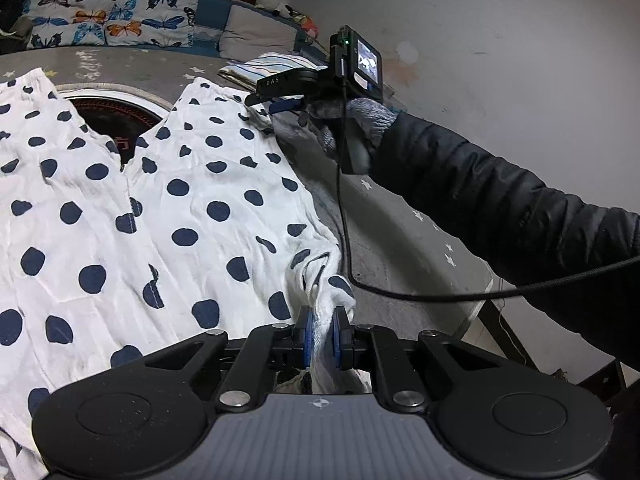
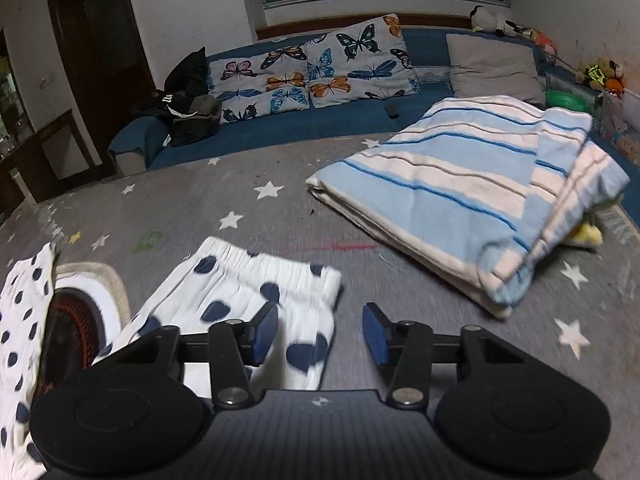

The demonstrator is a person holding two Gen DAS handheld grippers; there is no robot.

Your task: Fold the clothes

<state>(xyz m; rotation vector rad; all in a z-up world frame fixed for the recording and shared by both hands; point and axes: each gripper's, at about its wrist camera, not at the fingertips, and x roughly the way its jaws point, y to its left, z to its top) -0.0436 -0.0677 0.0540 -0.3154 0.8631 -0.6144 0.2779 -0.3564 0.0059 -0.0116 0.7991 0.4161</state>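
Observation:
White trousers with dark blue dots (image 1: 192, 208) lie spread on a grey star-printed table cover (image 1: 384, 240), both legs reaching away from me. My left gripper (image 1: 322, 316) is shut on a bunched bit of the near right edge of the trousers. A gloved hand holds my right gripper (image 1: 276, 104) at the far end of the right leg. In the right wrist view the right gripper (image 2: 320, 332) stands open. Its left pad (image 2: 266, 334) hangs over the gathered leg end of the trousers (image 2: 240, 292), and its right pad is over bare cover.
A folded blue-and-white striped blanket (image 2: 460, 192) lies on the table to the right. A round heater opening (image 2: 76, 320) shows between the two legs. A dark sleeve (image 1: 500, 200) and a black cable (image 1: 344, 220) cross the right side. Behind is a blue sofa (image 2: 424, 52) with butterfly cushions (image 2: 312, 68).

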